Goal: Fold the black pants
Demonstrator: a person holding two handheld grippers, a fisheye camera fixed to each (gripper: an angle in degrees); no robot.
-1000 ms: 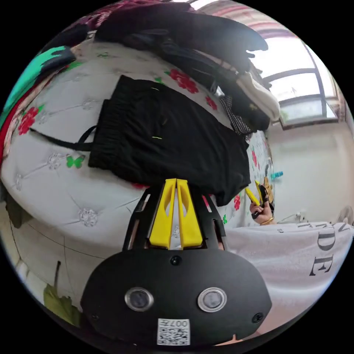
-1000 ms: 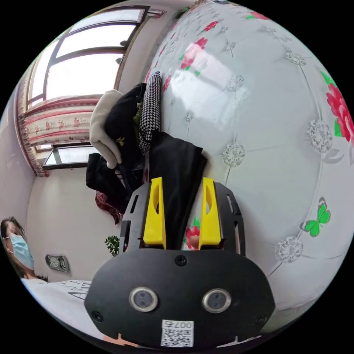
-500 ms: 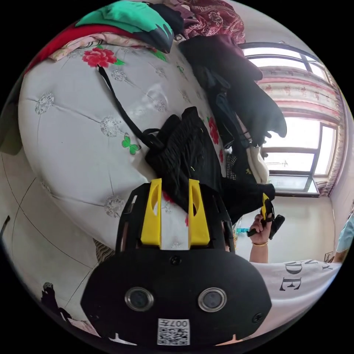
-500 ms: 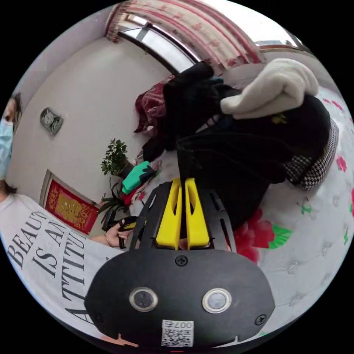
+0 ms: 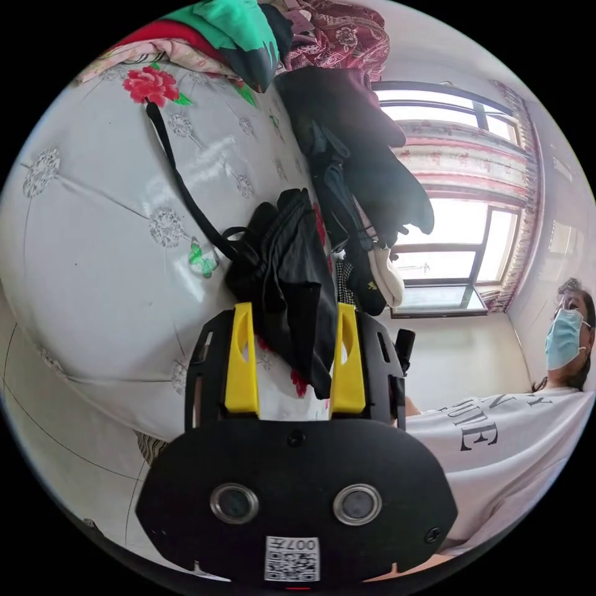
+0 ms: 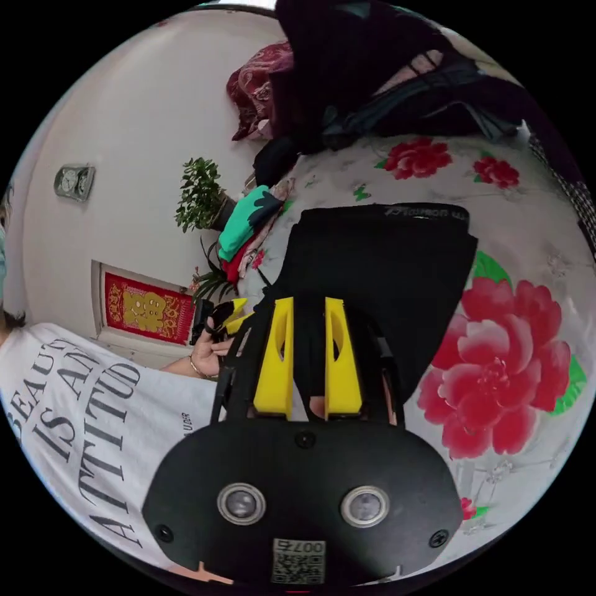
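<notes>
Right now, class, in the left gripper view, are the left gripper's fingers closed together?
No: the left gripper has its yellow fingers spread wide apart, with the black pants hanging between them.

White quilted bedspread [image 5: 93, 261] printed with red flowers and green butterflies covers bed. Heap of dark clothes [image 5: 360, 149] piled along its far side, green and red garments [image 6: 245, 233] stacked at one end. Bright window [image 5: 453, 248] under striped floral curtain [image 5: 465, 161]. Pale walls; potted plant [image 6: 200, 195], red hanging [image 6: 146, 309], small wall clock [image 6: 73, 182]. Tiled floor [image 5: 56, 447].
</notes>
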